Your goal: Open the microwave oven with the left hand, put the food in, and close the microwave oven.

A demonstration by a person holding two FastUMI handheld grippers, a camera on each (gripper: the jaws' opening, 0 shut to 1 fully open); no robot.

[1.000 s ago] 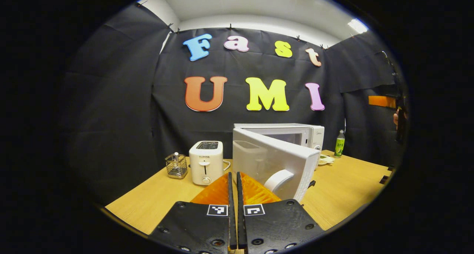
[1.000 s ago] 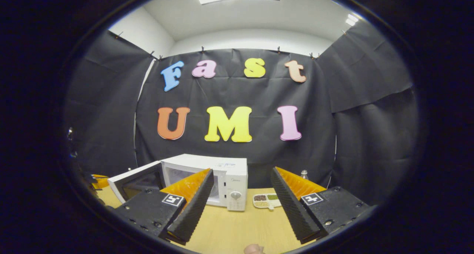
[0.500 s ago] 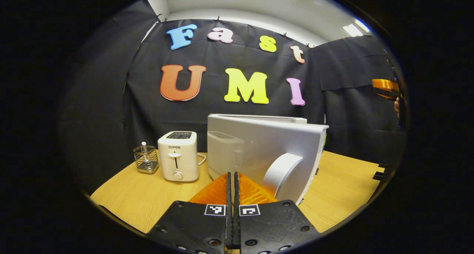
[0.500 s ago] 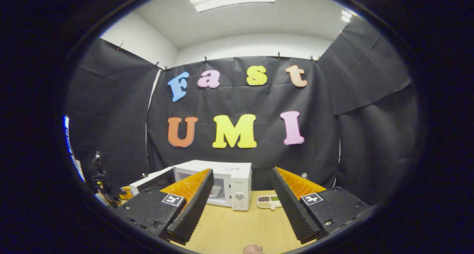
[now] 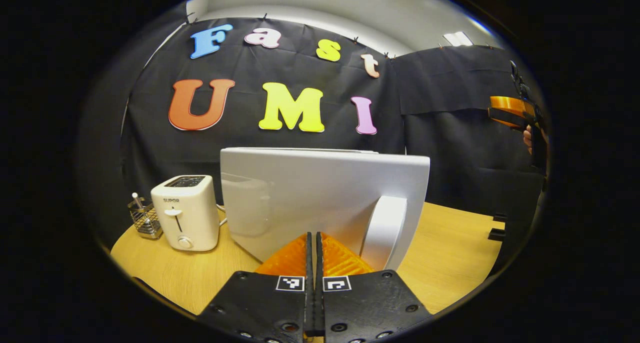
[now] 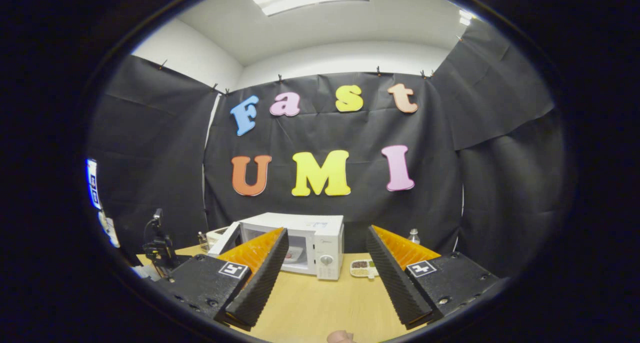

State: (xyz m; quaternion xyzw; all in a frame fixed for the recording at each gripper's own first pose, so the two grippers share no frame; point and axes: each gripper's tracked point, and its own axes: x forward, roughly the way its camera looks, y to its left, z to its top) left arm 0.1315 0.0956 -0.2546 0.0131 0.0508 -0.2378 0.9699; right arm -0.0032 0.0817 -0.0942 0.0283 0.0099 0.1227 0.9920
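1. The left gripper point(image 5: 313, 243) is hanging low in front of the white microwave oven door point(image 5: 320, 193), its fingers pressed together with nothing between them, their tips close to the door's curved white handle point(image 5: 382, 230); whether they are touching it I cannot tell.
2. The door is standing swung wide open, its outer face turned toward the left gripper.
3. In the right gripper view the white microwave oven point(image 6: 300, 243) is sitting at the back of the pale wooden surface point(image 6: 325, 308), its cavity showing.
4. The right gripper point(image 6: 322, 260) is hovering well back from the oven with its fingers spread wide and holding nothing.
5. A small white divided tray of food point(image 6: 363, 268) is lying on the surface just beside the oven's control panel, outside the cavity.
6. A white toaster point(image 5: 185, 213) is standing beside the open door, with a small wire basket point(image 5: 144, 218) next to it.
7. A clear bottle point(image 6: 413, 235) is standing behind the tray.
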